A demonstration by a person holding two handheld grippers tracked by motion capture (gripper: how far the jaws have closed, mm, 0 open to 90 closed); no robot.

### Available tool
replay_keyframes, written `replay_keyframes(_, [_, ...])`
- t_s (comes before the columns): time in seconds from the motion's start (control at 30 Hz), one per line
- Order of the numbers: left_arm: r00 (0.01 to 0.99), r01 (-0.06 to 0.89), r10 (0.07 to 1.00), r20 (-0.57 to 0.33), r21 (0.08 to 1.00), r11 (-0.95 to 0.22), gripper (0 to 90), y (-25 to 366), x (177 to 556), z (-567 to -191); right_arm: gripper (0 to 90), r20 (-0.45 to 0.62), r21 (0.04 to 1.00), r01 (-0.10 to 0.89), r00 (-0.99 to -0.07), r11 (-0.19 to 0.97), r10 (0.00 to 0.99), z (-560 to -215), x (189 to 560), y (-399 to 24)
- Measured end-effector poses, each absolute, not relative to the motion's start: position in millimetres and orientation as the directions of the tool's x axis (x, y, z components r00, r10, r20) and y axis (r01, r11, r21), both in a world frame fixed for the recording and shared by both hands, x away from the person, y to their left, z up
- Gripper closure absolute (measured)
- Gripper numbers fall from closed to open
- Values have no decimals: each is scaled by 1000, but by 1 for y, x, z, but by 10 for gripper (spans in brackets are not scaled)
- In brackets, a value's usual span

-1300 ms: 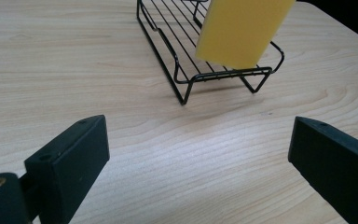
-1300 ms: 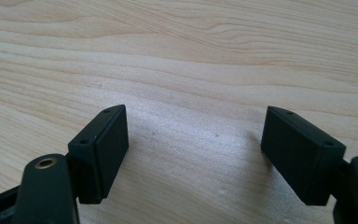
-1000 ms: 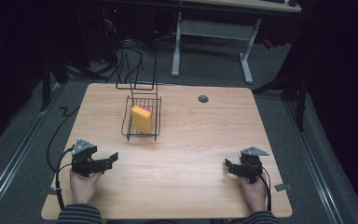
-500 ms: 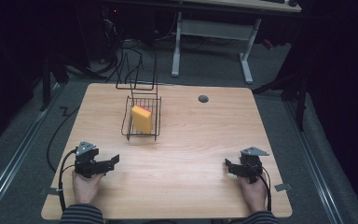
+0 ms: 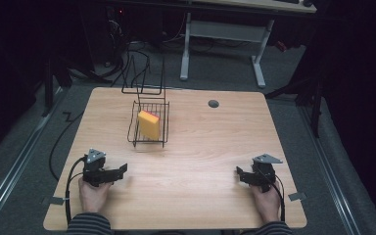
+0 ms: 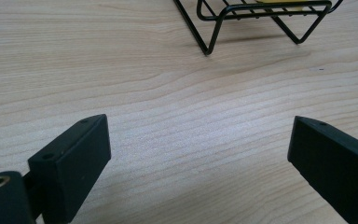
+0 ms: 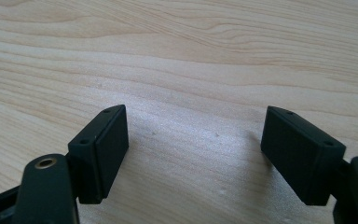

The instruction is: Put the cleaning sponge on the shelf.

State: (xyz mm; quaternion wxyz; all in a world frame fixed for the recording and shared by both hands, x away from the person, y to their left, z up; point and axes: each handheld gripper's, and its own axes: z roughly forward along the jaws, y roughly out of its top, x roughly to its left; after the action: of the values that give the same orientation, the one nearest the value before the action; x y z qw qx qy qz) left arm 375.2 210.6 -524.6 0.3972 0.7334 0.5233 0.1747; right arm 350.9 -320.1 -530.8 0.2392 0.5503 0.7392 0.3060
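A black wire basket (image 5: pixel 149 128) stands left of centre on the wooden table (image 5: pixel 210 147). In it a yellow sponge (image 5: pixel 149 123) with a red edge leans upright. My left gripper (image 5: pixel 121 171) rests low at the near left, held by a hand. Its jaws point right and are open with nothing between them. In the left gripper view the left gripper (image 6: pixel 198 128) frames bare wood, with the basket's wire feet (image 6: pixel 209 42) just ahead. My right gripper (image 5: pixel 239 174) sits at the near right, open and empty. The right gripper (image 7: pixel 194 114) also looks onto bare wood in its own view.
A round cable hole (image 5: pixel 213 103) lies at the table's back centre. A tall black wire frame (image 5: pixel 147 73) rises behind the basket at the back edge. Beyond the table are a white desk frame (image 5: pixel 223 34) and floor cables (image 5: pixel 58 142).
The left gripper has shifted slightly to the right along the near edge. The right gripper, basket and sponge have not moved.
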Motion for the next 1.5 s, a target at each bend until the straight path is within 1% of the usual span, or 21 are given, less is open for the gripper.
replay_keyframes(1.03, [372, 654, 920, -125, 739, -164, 75, 201, 385, -537, 234, -17, 716, 667, -280, 207, 960, -531, 351, -320])
replay_keyframes(1.2, [353, 649, 933, -75, 738, -186, 135, 197, 385, -537, 234, -17, 716, 667, -280, 207, 960, -531, 351, -320])
replay_keyframes(1.33, [359, 646, 933, -16, 726, -236, 143, 191, 384, -537, 234, -15, 715, 668, -278, 205, 961, -531, 351, -320])
replay_keyframes(1.5, [366, 643, 930, -15, 727, -242, 146, 191, 384, -537, 234, -15, 715, 669, -278, 204, 961, -531, 351, -320])
